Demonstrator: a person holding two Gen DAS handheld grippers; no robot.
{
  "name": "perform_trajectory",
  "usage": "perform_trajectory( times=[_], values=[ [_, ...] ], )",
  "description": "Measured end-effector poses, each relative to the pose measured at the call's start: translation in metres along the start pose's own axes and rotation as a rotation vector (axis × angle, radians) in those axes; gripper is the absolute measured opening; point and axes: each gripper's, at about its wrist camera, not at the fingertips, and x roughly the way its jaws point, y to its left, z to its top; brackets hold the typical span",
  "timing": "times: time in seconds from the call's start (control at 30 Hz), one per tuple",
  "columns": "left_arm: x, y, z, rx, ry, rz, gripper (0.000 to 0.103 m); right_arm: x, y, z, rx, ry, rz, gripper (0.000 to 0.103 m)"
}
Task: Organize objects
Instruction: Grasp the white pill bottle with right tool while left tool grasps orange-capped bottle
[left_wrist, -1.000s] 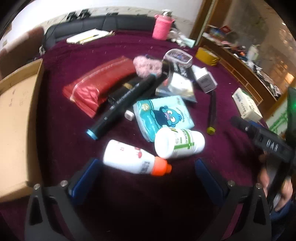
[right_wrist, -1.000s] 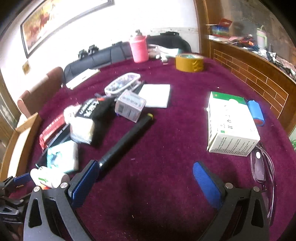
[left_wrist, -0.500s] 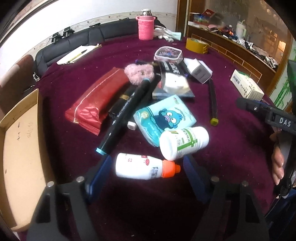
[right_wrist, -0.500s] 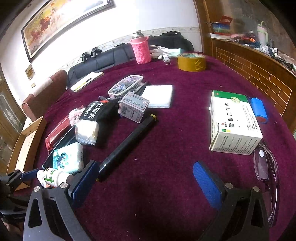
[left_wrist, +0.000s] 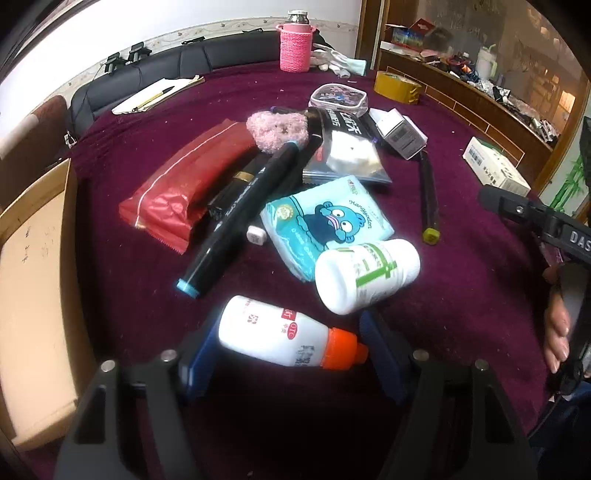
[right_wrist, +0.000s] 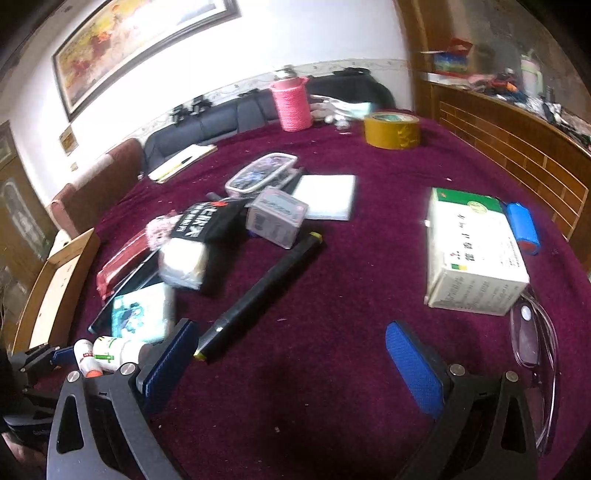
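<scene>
A: Left claw (left_wrist: 288, 347) — how are the pads set?
B: Brought in around the orange-capped white bottle (left_wrist: 280, 338), one blue pad at its base, the other at the cap end. Contact looks made, but a firm clamp can't be confirmed; the bottle is seen lying on its side on the table (left_wrist: 461, 295), cap to the right.

A: What's found just beyond it?
B: A white pill bottle w/ green print (left_wrist: 365, 275), also on its side, just beside the first and resting against a blue cartoon tissue pack (left_wrist: 325, 225). Left of the pack a black marker w/ blue end (left_wrist: 240, 218) is laid diagonally, its far end under a pink fuzzy item (left_wrist: 277, 129). A red foil pouch (left_wrist: 188, 188) is seen further left, a cardboard box (left_wrist: 33, 295) at the table's left edge.

A: Right claw (right_wrist: 291, 354)?
B: Held wide apart, nothing between the pads, low over the maroon cloth. A second black marker w/ yellow tip (right_wrist: 258, 295) is seen near its left pad, not touched. To the right, a white medicine box (right_wrist: 472, 251), a blue cylinder (right_wrist: 521, 229) beside it, glasses (right_wrist: 535, 339) near the edge. Tape roll (right_wrist: 391, 129) and pink-sleeved flask (right_wrist: 291, 103) are placed at the far side.
</scene>
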Motion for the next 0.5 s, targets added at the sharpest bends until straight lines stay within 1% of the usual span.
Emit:
perform_trajectory(
  times=[0.03, 0.13, 0.17, 0.27, 0.3, 0.33, 0.37, 0.4, 0.47, 0.5],
  values=[
    [-0.003, 0.002, -0.002, -0.006, -0.005, -0.003, 0.072, 0.0, 0.004, 0.0, -0.024, 0.001, 0.008, 0.103],
    [-0.012, 0.009, -0.007, -0.026, -0.025, -0.015, 0.072, -0.002, 0.023, -0.002, -0.13, 0.016, 0.075, 0.103],
    [-0.017, 0.012, -0.008, -0.034, -0.037, -0.02, 0.072, -0.004, 0.031, -0.003, -0.173, 0.021, 0.109, 0.103],
    [-0.027, 0.019, -0.011, -0.05, -0.062, -0.021, 0.072, -0.013, 0.053, -0.003, -0.287, 0.04, 0.264, 0.102],
    [-0.03, 0.021, -0.012, -0.055, -0.067, -0.021, 0.072, -0.016, 0.061, -0.003, -0.327, 0.034, 0.275, 0.101],
    [-0.032, 0.023, -0.013, -0.06, -0.072, -0.021, 0.072, -0.018, 0.07, -0.003, -0.374, 0.03, 0.283, 0.094],
    [-0.035, 0.026, -0.014, -0.069, -0.082, -0.021, 0.072, -0.018, 0.079, -0.003, -0.428, 0.044, 0.292, 0.08],
    [-0.037, 0.028, -0.015, -0.073, -0.088, -0.023, 0.073, -0.018, 0.086, -0.004, -0.468, 0.065, 0.298, 0.073],
    [-0.043, 0.033, -0.017, -0.091, -0.106, -0.025, 0.072, -0.015, 0.102, -0.007, -0.543, 0.11, 0.323, 0.056],
    [-0.046, 0.036, -0.018, -0.098, -0.114, -0.026, 0.072, -0.014, 0.11, -0.009, -0.589, 0.128, 0.332, 0.049]
  ],
)
